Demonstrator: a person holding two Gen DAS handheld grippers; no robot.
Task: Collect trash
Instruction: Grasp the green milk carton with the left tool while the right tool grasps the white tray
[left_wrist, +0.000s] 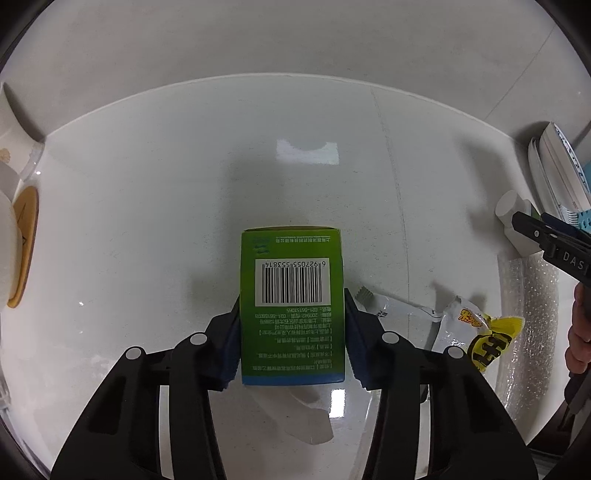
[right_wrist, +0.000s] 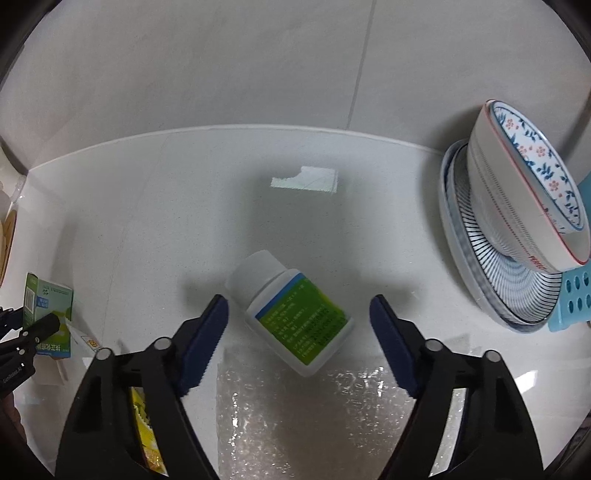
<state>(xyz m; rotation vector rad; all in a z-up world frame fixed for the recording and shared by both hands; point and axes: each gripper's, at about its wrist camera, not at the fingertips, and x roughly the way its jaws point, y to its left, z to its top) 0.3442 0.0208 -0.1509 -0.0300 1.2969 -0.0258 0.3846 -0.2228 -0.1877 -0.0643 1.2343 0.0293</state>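
A green carton (left_wrist: 291, 332) with a barcode stands on the white counter (left_wrist: 147, 184). My left gripper (left_wrist: 292, 301) is shut on it, a blue pad pressed against each side. In the right wrist view the same carton (right_wrist: 48, 310) shows at the far left. A white pill bottle (right_wrist: 303, 325) with a green label lies tilted on the counter, cap pointing away to the left. My right gripper (right_wrist: 298, 300) is open and straddles the bottle, with a gap on both sides.
Bubble wrap (right_wrist: 314, 413) lies under the bottle's near end. A yellow snack wrapper (left_wrist: 480, 339), a white wrapper (left_wrist: 391, 310) and crumpled paper (left_wrist: 306, 413) lie beside the carton. Stacked bowls and plates (right_wrist: 517, 221) lean in a blue rack (right_wrist: 572, 295) on the right. A cup on a coaster (left_wrist: 22, 240) sits far left.
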